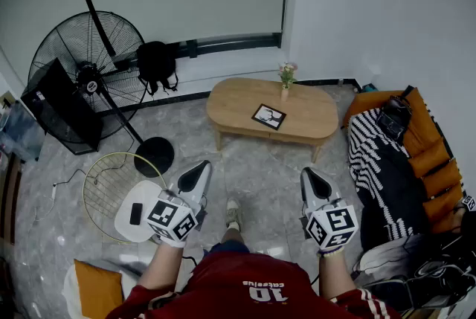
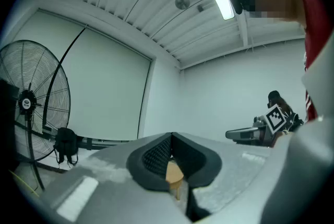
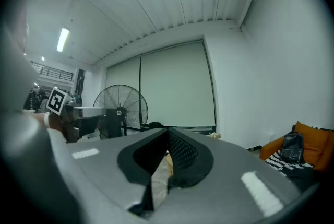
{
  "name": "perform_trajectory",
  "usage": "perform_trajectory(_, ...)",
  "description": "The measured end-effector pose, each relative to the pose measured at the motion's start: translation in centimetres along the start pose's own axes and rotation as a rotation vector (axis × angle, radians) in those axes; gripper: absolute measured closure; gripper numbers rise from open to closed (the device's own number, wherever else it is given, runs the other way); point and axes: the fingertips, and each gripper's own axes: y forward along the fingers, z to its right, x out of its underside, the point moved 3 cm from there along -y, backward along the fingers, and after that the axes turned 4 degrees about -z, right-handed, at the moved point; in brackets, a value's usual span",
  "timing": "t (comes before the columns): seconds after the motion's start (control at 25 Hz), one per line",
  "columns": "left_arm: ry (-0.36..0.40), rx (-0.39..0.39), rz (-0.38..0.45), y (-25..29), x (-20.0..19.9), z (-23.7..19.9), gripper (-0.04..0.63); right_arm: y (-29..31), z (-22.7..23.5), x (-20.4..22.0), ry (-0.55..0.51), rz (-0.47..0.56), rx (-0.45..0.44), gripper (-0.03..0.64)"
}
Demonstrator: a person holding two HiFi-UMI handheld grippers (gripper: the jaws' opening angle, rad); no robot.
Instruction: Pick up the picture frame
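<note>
The picture frame, dark-edged with a black and white print, lies flat on the oval wooden table far ahead of me. Both grippers are held level near my body, well short of the table. My left gripper has its jaw tips together with nothing between them, and so does my right gripper. In the left gripper view the left gripper shows a sliver of the table behind its touching tips. The right gripper view shows the right gripper the same way.
A small vase of flowers stands on the table behind the frame. A big floor fan and a black bag are at the left. A wire side table is near my left gripper. An orange sofa with a striped blanket lines the right.
</note>
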Motion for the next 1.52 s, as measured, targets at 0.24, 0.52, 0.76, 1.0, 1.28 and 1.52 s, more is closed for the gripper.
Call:
perform_trajectory(0.24,-0.020,0.014,-0.003,-0.3,0.5,0.3,0.594,-1.0,-0.4,0.7,-0.007,-0.016,0.019,0.618)
perform_trajectory(0.52,-0.024,0.042,-0.011,0.2,0.8,0.7,0.594,-1.5,-0.3,0.8,-0.019,-0.019,0.041,0.618)
perform_trajectory(0.76,-0.026,0.047,-0.021,0.5,1.0,0.6,0.594,-1.5,-0.1,1.1,-0.018,-0.017,0.053,0.618)
perform_trajectory(1.0,-0.028,0.047,-0.026,1.5,1.0,-0.2,0.594,-0.3,0.5,1.3,0.006,-0.027,0.039,0.618)
perform_trajectory(1.28,-0.031,0.056,-0.047,5.1,0.7,-1.9,0.594,2.6,2.4,0.4,0.019,-0.020,0.017,0.618)
perform_trajectory(1.52,-0.041,0.080,-0.068,9.0,0.7,-4.5,0.595,6.5,3.9,-0.4,0.012,-0.035,0.004,0.618)
